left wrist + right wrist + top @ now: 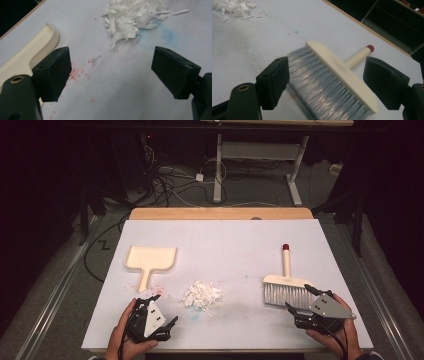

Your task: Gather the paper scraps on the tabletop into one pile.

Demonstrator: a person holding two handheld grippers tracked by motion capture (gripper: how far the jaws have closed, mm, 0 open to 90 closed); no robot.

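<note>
A heap of white paper shreds [202, 294] [132, 15] [234, 7] lies near the middle front of the white table. A cream dustpan [150, 259] [27, 53] lies flat at the left, handle toward me. At the right lies a cream hand brush [286, 282] [334, 82] with grey bristles and a red-tipped handle pointing away. My left gripper [163, 311] [111, 72] is open, low over the table just in front of the dustpan's handle. My right gripper [300, 299] [327, 85] is open right in front of the bristles, with nothing between its jaws.
The white table cover [225, 245] has red specks [77, 72] by the dustpan handle and a faint blue smudge [160, 37] beside the shreds. A wooden edge [220, 213] runs along the far side. Beyond it stand a desk frame [260, 155] and floor cables [170, 180].
</note>
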